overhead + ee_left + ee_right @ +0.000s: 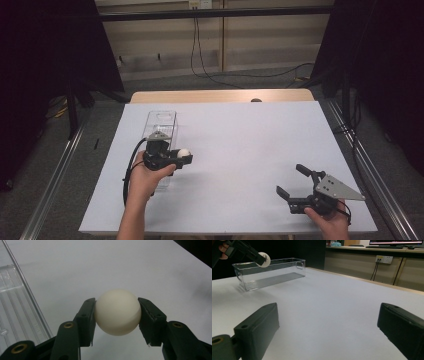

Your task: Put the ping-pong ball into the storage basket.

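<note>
Left gripper (183, 159) was what I had working: its two black jaws were closed snugly on a small cream-white ball (117, 312), one pad pressed to each side at the ball's widest part, so it could not roll out or drop. I held it lifted off the white table sheet (240, 150), just to the right of the clear plastic rectangular bin (161, 131), whose long wall ran close beside the jaws (the ribbed floor of the bin looked bare). From the right gripper view the ball (264, 259) seemed level with the bin's rim (272, 262), or a little above it, which I judged the height needed to carry it over the wall. My right gripper (295, 182) sat well away to the right, low over the sheet, its jaws spread wide with nothing between them, kept clear so it would not crowd the work.
</note>
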`<action>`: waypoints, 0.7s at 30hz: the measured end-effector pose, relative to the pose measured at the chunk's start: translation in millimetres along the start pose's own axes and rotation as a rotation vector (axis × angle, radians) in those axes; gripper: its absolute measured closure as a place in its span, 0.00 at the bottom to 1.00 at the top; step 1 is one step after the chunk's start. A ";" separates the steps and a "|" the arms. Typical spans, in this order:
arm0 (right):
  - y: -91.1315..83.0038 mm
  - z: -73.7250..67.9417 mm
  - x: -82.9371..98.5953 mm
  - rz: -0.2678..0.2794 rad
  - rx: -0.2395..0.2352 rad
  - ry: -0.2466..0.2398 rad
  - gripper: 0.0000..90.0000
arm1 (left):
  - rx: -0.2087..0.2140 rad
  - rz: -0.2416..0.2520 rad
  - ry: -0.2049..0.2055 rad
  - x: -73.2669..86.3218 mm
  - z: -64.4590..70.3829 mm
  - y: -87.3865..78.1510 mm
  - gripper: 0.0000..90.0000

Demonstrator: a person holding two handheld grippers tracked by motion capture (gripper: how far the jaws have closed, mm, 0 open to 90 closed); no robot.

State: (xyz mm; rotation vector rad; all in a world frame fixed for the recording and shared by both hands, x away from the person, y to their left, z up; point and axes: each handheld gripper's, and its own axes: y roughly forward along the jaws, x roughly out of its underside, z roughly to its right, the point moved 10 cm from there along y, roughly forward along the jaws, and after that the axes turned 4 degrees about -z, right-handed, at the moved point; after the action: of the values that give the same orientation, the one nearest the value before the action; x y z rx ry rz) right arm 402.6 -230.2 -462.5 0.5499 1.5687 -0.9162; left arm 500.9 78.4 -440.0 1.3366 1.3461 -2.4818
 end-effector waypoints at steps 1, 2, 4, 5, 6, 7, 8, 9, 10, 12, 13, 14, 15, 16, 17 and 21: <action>0.0 0.3 -0.2 0.002 0.003 0.001 0.04 | -0.002 0.000 -0.004 -0.1 -0.3 -0.2 0.57; 0.2 0.4 -0.5 0.003 0.006 0.007 0.04 | -0.001 0.001 -0.005 -0.2 -0.5 -0.5 0.57; 0.4 0.6 -0.5 0.005 0.009 0.009 0.04 | 0.000 0.000 -0.006 -0.2 -0.8 -0.8 0.57; 0.5 0.5 -0.5 0.005 0.008 0.007 0.04 | -0.001 0.000 -0.007 -0.1 -0.8 -0.7 0.57; 0.6 0.5 -0.6 0.005 0.009 0.007 0.04 | -0.001 -0.002 -0.006 0.1 -0.7 -0.7 0.57; 0.3 0.5 -0.4 0.004 0.008 0.006 0.04 | -0.002 -0.002 -0.005 0.1 -1.0 -0.7 0.57; 0.5 0.4 -0.6 0.005 0.009 0.007 0.04 | -0.002 -0.002 -0.006 0.0 -0.9 -0.6 0.57; 0.4 0.1 -0.2 0.002 0.004 -0.001 0.04 | -0.005 -0.002 -0.005 0.0 -1.3 -0.8 0.57; 0.4 0.1 -0.1 0.002 0.006 0.000 0.04 | -0.007 -0.003 -0.004 0.1 -1.7 -0.9 0.57; 0.4 0.0 -0.1 0.002 0.005 0.001 0.04 | -0.008 0.000 -0.008 -0.1 -2.1 -1.4 0.57; 0.2 0.2 0.1 0.000 0.008 0.001 0.04 | -0.008 -0.010 -0.002 0.7 -2.6 -2.3 0.57; 0.3 -0.1 -0.1 0.002 0.003 0.000 0.04 | -0.007 -0.004 -0.004 0.2 -2.4 -2.3 0.57; 0.3 0.0 -0.2 0.002 0.003 0.000 0.04 | -0.005 0.002 -0.004 -0.4 -2.6 -2.3 0.57; 0.3 0.1 -0.2 0.002 0.005 0.000 0.04 | -0.010 -0.005 -0.003 0.1 -3.5 -3.3 0.57; 0.3 0.0 -0.2 0.002 0.003 0.000 0.04 | -0.006 0.002 -0.013 -0.5 -3.0 -3.2 0.57; 0.9 -0.1 -0.5 0.005 0.009 0.008 0.04 | -0.005 -0.003 -0.015 0.2 -4.0 -3.8 0.57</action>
State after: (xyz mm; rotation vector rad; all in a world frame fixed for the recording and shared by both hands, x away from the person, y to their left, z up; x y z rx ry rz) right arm 403.3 -229.5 -462.2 0.5638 1.5702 -0.9192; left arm 502.0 83.6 -438.6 1.3128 1.3512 -2.4835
